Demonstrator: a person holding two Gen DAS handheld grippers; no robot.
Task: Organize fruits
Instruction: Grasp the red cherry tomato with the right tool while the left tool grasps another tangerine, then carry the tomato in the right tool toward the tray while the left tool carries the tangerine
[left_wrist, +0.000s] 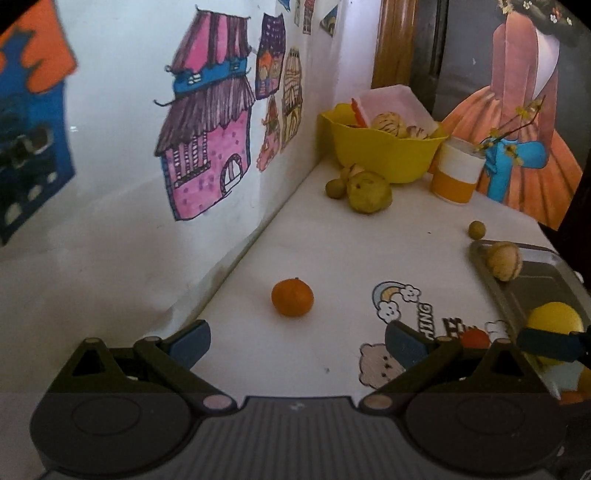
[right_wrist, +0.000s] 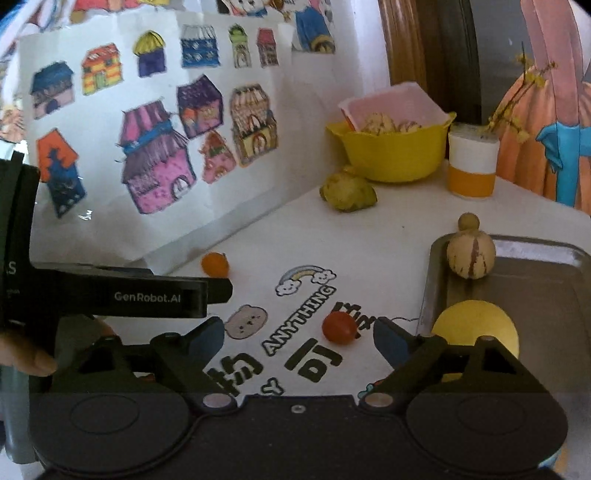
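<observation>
Left gripper (left_wrist: 297, 341): jaws wide, empty; orange mandarin (left_wrist: 292, 297) just ahead. Right gripper (right_wrist: 299, 338): wide, empty; red tomato (right_wrist: 339, 327) between fingertips. Risk: round fruit rolling off white table (left_wrist: 351, 251) if nudged.

Open tabletop (left_wrist: 332, 240), frame centre: passable. Obstacles: orange fruit (left_wrist: 292, 297) lower centre; paper wall (left_wrist: 129, 240) left; yellow bowl (left_wrist: 384, 147), cup (left_wrist: 456, 173) upper right; tray (left_wrist: 535, 280) right.

Yellow fruit (right_wrist: 474, 325) partly hidden behind right gripper; bowl (left_wrist: 384, 155) contents blurred, tray (left_wrist: 546, 288) edge-cropped
</observation>
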